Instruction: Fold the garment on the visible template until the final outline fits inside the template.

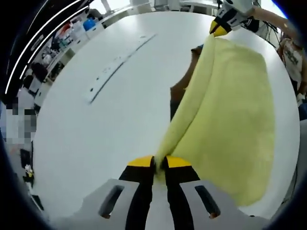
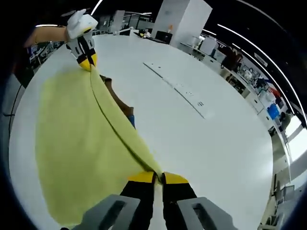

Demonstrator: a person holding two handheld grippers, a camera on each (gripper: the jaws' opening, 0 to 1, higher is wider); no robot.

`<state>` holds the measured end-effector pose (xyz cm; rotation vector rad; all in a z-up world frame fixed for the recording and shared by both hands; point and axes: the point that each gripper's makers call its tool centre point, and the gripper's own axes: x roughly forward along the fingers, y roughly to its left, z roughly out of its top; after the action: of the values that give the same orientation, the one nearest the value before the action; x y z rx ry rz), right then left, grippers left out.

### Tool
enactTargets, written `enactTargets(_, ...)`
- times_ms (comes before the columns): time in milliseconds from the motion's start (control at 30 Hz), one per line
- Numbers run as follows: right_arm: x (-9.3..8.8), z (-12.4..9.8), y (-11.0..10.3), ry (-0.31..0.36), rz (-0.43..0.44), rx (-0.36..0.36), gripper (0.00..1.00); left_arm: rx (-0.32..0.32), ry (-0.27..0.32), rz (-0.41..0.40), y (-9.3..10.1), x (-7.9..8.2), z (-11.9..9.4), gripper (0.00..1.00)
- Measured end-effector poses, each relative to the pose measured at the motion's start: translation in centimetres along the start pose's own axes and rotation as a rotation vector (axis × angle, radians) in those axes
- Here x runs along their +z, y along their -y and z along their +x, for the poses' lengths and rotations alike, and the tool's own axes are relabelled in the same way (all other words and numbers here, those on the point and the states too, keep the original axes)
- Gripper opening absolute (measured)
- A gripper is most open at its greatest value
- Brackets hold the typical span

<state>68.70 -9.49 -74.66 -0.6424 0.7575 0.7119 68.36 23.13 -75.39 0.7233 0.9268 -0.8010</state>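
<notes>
Both tools clamped on pale yellow soft cloth garment (image 1: 230, 120): left tool (image 1: 159, 163), right tool (image 2: 158, 176). Brown template (image 1: 180, 88), probably card, under it on white round surface (image 1: 96, 143).

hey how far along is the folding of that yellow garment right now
Done: both grippers have pinched one edge of the yellow garment, the left gripper and the right gripper each shut on a corner. In hand: that edge is lifted off the white table, mid-fold. Left: laying it over and fitting the outline to the brown template, which is mostly covered.

bright even overhead light, soft shadows, edges bent by fisheye
</notes>
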Motion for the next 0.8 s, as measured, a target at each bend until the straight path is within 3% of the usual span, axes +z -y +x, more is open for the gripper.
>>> enactTargets(233, 0.1, -0.1, -0.2, 0.007, -0.010, 0.013, 0.04, -0.027, 0.027, -0.012, 0.5, -0.9, -0.9, 0.10)
enactTargets(400, -0.1, -0.1, -0.5, 0.002, -0.029, 0.020, 0.05, -0.026, 0.077, 0.058, 1.1, -1.0, -1.4, 0.13)
enactTargets(533, -0.1, -0.1, -0.3, 0.004, -0.037, 0.013, 0.01, 0.013, 0.114, 0.066, 0.8, -1.1, -1.8, 0.13)
enactTargets(667, 0.1, 0.0, -0.1, 0.016, -0.016, 0.003, 0.00, 0.095, 0.112, 0.089, -0.5, -1.4, -1.9, 0.07)
enactTargets(800, 0.3, 0.0, 0.3, 0.025, 0.005, -0.011, 0.00, 0.100, 0.145, 0.040, -0.8, -1.1, -2.0, 0.03)
